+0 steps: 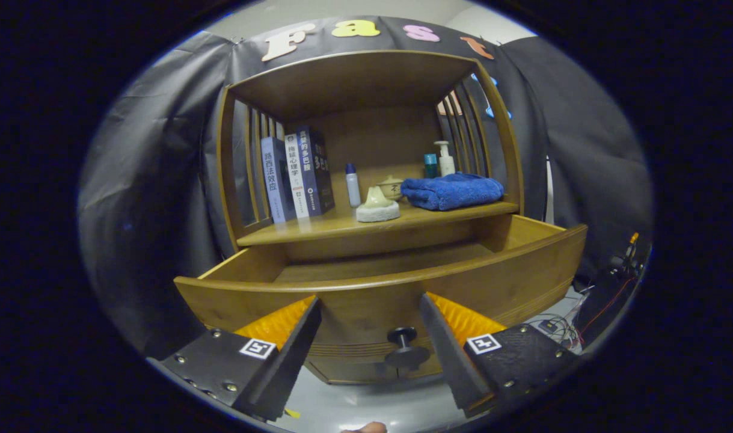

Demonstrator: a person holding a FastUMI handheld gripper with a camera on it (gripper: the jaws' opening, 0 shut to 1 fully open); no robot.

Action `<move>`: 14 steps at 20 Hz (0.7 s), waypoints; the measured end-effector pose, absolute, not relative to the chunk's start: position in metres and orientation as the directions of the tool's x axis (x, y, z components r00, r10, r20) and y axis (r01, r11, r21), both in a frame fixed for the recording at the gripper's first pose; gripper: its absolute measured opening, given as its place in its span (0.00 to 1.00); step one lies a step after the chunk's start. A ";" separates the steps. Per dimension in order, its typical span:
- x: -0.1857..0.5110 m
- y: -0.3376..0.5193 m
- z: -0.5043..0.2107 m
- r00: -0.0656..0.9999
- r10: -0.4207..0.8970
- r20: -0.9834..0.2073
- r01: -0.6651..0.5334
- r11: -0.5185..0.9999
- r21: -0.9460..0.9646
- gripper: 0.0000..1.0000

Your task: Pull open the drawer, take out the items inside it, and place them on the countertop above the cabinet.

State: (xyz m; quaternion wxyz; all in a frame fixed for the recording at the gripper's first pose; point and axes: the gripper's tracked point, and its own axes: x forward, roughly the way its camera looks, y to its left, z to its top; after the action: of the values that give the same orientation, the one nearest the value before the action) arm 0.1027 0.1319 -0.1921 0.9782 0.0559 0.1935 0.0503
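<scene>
The drawer (pixel 378 282) stands pulled out under the surface (pixel 342 225). I see my claw (pixel 371 310) wide, holding nothing, its fingers either side of the knob (pixel 405 349).

Dim, warm light falls from above, leaving the cabinet (pixel 372 180) shelf evenly lit and the pulled-out drawer (pixel 396 294) front in shadow. Fisheye distortion bows every edge; the open gripper (pixel 371 313) fingers look slightly soft.
</scene>
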 end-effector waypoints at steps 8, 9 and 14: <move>0.115 0.132 -0.195 0.920 0.124 -0.373 -0.075 0.987 0.144 1.00; 0.117 0.132 -0.195 0.919 0.124 -0.373 -0.074 0.986 0.147 1.00; 0.125 0.133 -0.198 0.916 0.131 -0.379 -0.075 0.985 0.158 1.00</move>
State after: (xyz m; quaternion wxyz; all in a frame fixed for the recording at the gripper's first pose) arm 0.1253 0.1325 -0.1978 0.9762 0.0703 0.1980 0.0529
